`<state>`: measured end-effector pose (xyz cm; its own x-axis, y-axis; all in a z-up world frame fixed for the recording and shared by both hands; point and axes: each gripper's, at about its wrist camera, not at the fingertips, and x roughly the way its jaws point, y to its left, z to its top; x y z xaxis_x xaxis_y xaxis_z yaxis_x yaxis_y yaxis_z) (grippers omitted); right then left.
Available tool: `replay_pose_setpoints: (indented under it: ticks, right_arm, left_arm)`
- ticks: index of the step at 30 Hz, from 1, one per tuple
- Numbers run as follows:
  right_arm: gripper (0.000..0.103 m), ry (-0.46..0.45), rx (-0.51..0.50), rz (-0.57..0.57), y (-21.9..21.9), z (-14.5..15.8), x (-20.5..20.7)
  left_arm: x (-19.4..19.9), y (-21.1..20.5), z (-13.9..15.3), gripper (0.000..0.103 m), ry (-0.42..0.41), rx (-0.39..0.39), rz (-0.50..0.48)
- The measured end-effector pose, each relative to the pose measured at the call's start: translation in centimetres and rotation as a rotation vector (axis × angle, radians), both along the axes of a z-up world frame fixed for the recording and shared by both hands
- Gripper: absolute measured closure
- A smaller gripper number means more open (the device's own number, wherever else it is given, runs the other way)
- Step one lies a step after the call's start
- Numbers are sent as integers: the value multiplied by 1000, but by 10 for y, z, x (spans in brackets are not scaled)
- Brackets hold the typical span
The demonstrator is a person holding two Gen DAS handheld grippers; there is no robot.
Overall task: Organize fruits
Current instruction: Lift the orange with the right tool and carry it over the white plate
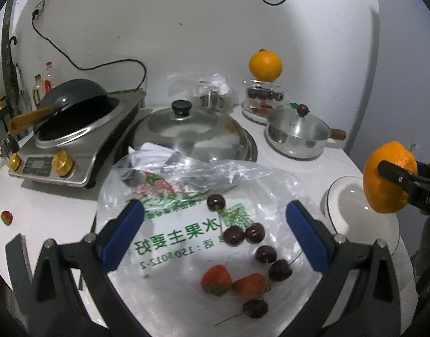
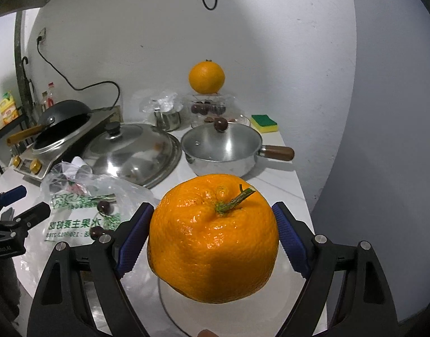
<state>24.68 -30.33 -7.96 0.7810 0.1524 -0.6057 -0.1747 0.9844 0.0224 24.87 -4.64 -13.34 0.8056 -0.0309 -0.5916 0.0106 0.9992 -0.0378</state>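
My right gripper is shut on a large orange with a green stem, held just above a white plate. From the left wrist view the same orange hangs over the plate at the right. My left gripper is open, hovering over a printed plastic bag where several dark cherries and two strawberries lie loose. Nothing is between its blue pads. A second orange rests on a glass container of cherries at the back.
A lone strawberry lies at the table's left edge. An induction cooker with a tilted wok stands at the left. A large steel lid and a lidded saucepan stand behind the bag. A sponge lies near the wall.
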Motion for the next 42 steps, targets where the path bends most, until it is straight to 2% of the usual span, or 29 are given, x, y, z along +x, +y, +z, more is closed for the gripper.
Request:
replay_pose_setpoints:
  ticks: [12,23,32,42]
  right_arm:
    - [16,43,0,-24,-22,-22,18]
    - [16,90,8,-14,-22,-44,39]
    - [16,110,-3,-21,-22,-56,49]
    - [16,115,-13,-33,-23,-60,51]
  left_arm:
    - [22,-9,-10,1,40,4,25]
    - [36,-7,-20,1,80,-10,44]
    - [47,-10,-28,1,119,9,56]
    - [47,-17,-28,1,120,27,40]
